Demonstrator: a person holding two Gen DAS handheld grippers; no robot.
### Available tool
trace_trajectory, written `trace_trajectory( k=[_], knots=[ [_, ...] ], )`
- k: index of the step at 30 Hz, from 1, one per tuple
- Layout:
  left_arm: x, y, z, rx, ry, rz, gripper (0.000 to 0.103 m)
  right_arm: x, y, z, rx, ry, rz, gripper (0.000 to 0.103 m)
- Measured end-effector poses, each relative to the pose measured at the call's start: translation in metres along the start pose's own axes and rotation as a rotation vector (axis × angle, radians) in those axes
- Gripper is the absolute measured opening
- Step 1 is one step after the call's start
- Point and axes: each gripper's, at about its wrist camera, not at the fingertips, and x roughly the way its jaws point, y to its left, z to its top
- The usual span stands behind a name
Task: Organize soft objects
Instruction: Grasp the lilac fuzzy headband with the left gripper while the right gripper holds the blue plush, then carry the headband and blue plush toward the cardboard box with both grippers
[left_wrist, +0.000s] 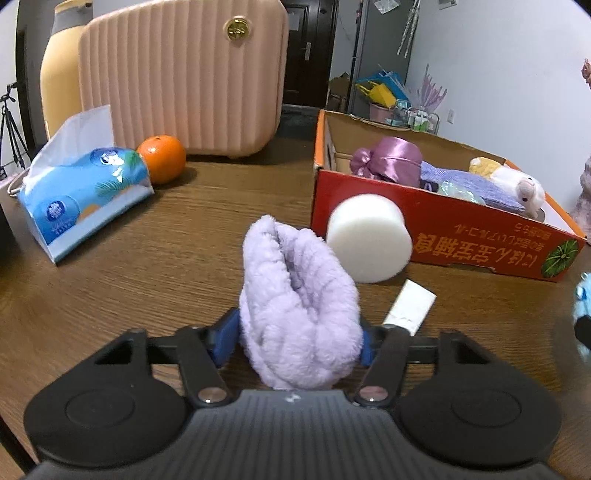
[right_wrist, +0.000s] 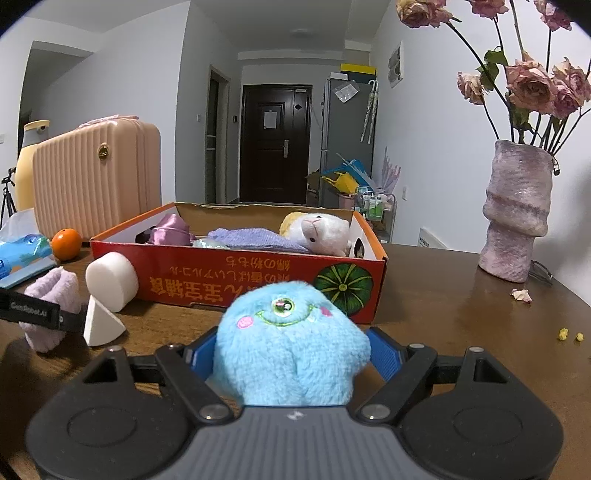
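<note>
1. lilac fluffy cloth (left_wrist: 299, 317) sits squeezed in the left gripper (left_wrist: 300, 341) jaws, above the table (left_wrist: 147, 280).
2. right gripper (right_wrist: 291, 360) jaws clamp the blue plush (right_wrist: 291, 350) before the red box (right_wrist: 258, 284).
3. risk: the cloth may slip, or knock the white foam cylinder (left_wrist: 369, 240) just ahead.

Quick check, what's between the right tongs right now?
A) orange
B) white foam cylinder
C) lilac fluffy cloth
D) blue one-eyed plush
D: the right wrist view shows the blue one-eyed plush pressed between the blue pads of the right tongs, while the lilac fluffy cloth sits in the left tongs and the white foam cylinder and orange lie on the table.
</note>
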Motion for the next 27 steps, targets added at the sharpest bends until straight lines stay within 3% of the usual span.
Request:
trace_trajectory(
  k=[3,7,12,19,27],
  knots=[
    [-0.001,0.003,0.0,0.0,-0.006,0.008,0.042,-0.005,0.001,-0.002,0.003,0.003,-0.003,0.082],
    [-0.006,0.007,-0.001,-0.006,-0.02,0.023,0.037,-0.01,0.002,-0.004,0.007,0.005,-0.002,0.082],
    [-0.012,0.013,-0.001,-0.021,-0.049,0.05,0.036,-0.014,0.003,-0.005,0.009,0.001,-0.001,0.082],
    [-0.043,0.01,-0.006,-0.007,-0.164,0.053,0.036,-0.018,0.003,-0.005,0.017,-0.013,0.002,0.082],
    [-0.074,-0.012,-0.016,0.045,-0.256,0.013,0.036,-0.027,0.004,-0.004,0.03,-0.051,0.009,0.082]
  ],
)
